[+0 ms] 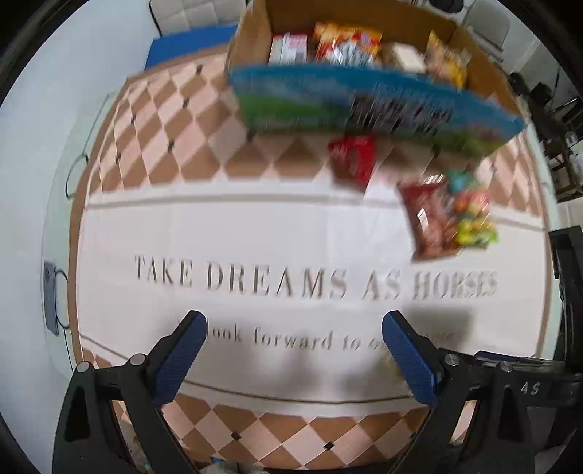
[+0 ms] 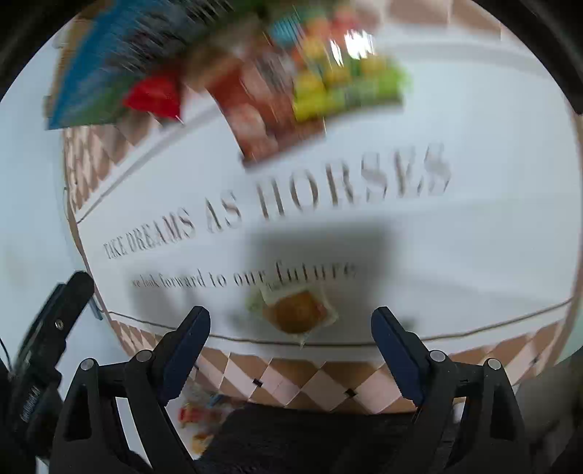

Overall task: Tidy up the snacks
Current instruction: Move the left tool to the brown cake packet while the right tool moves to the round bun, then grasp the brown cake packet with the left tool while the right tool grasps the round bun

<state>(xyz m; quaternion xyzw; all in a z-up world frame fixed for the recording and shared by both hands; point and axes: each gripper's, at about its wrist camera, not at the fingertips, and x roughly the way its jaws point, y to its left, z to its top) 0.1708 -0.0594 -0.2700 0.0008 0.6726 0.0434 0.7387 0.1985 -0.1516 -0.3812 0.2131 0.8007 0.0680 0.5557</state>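
A cardboard box with a blue-green printed front stands at the far side of the table and holds several snack packs. On the cloth in front of it lie a small red pack, a red-brown bag and a colourful candy bag. In the right wrist view a small wrapped round pastry lies near the front edge, just ahead of my open right gripper. My left gripper is open and empty above the printed cloth. Both views are blurred.
A white cloth with printed words and a brown checked border covers the round table. A grey device with a cable lies at the left edge. More snack packs lie below the table's near edge.
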